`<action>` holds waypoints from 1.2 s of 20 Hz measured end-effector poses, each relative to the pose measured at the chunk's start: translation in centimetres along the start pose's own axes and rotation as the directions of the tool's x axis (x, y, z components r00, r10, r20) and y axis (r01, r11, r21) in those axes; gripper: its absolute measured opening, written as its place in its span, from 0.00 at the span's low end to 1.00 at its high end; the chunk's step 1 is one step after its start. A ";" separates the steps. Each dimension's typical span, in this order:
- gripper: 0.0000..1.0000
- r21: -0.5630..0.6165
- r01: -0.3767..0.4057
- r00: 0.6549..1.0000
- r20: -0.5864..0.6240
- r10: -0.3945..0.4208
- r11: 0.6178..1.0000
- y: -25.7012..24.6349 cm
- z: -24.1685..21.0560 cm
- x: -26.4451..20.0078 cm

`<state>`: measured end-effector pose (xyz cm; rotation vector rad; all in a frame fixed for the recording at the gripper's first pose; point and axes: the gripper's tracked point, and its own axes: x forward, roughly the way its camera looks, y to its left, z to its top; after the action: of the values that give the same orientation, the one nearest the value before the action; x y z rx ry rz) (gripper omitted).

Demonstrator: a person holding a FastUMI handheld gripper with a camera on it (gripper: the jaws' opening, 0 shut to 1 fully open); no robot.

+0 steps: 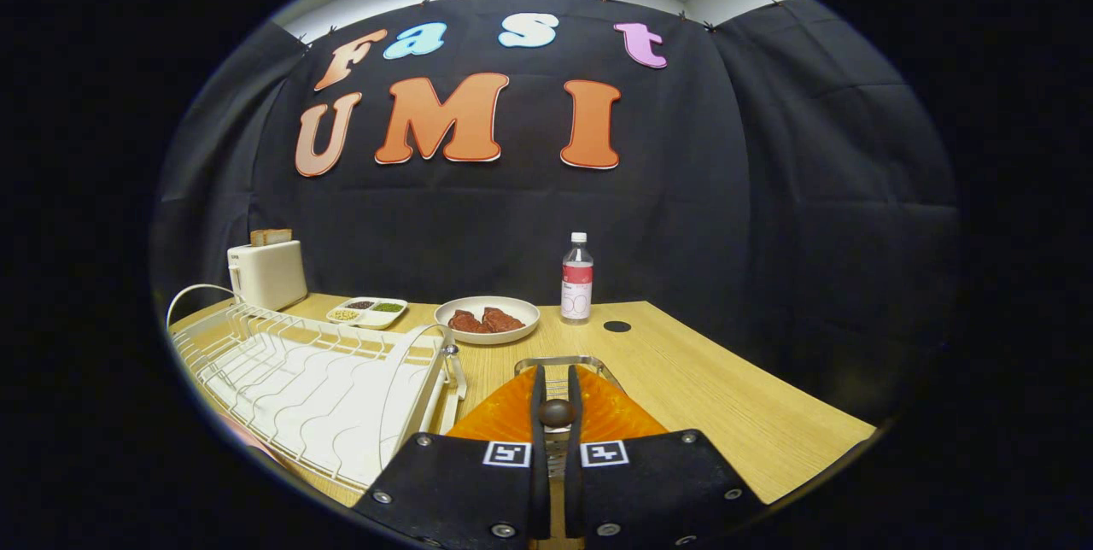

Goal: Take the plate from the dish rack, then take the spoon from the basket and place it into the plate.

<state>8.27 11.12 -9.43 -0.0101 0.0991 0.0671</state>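
Observation:
My gripper [556, 381] hangs low over the wooden table, its two fingers drawn close together and pressing on a dark rounded end of the spoon [556, 412]. The rest of the spoon is hidden between the fingers. An orange ribbed plate [616, 418] lies right under the fingers and shows on both sides of them. Just beyond the fingertips stands the metal rim of the basket [564, 359]. The white wire dish rack [299, 379] stands to the left of the fingers with no dishes in it.
Beyond the basket sit a white plate with red pieces of meat [487, 320], a water bottle [577, 277] and a small black disc [616, 326]. A white toaster [266, 274] and a divided snack tray [369, 311] stand behind the rack. The table's edge [820, 456] runs to the right.

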 end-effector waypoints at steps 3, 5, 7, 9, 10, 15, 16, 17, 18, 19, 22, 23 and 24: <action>0.05 0.004 -0.023 1.000 -0.002 0.023 1.000 0.7 0.2 -0.1; 0.05 0.003 -0.015 1.000 0.002 0.015 1.000 0.6 0.5 -0.3; 0.05 0.004 -0.006 1.000 0.025 0.006 1.000 0.5 1.6 -0.6; 0.05 -0.002 0.002 0.999 0.044 -0.002 1.000 0.3 2.7 -1.0; 0.05 -0.007 0.011 0.998 0.057 -0.011 1.000 0.1 3.4 -1.2; 0.05 -0.015 0.038 0.994 0.103 -0.036 0.999 -0.8 6.8 -3.5; 0.05 -0.019 0.047 0.993 0.113 -0.045 0.999 -1.1 7.4 -4.1; 0.05 -0.023 0.053 0.991 0.122 -0.050 0.998 -1.2 8.1 -4.8; 0.05 -0.023 0.055 0.990 0.132 -0.052 0.998 -1.3 8.8 -5.5; 0.05 -0.020 0.058 0.989 0.140 -0.055 0.998 -1.3 9.5 -6.2; 0.05 -0.018 0.062 0.985 0.165 -0.058 0.998 -1.0 11.1 -8.6; 0.05 -0.018 0.061 0.983 0.173 -0.057 0.998 -0.7 11.6 -9.4; 0.05 -0.017 0.057 0.983 0.178 -0.053 0.998 -0.4 11.9 -10.3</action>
<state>-0.72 10.21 3.45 -0.0285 -0.0799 0.0133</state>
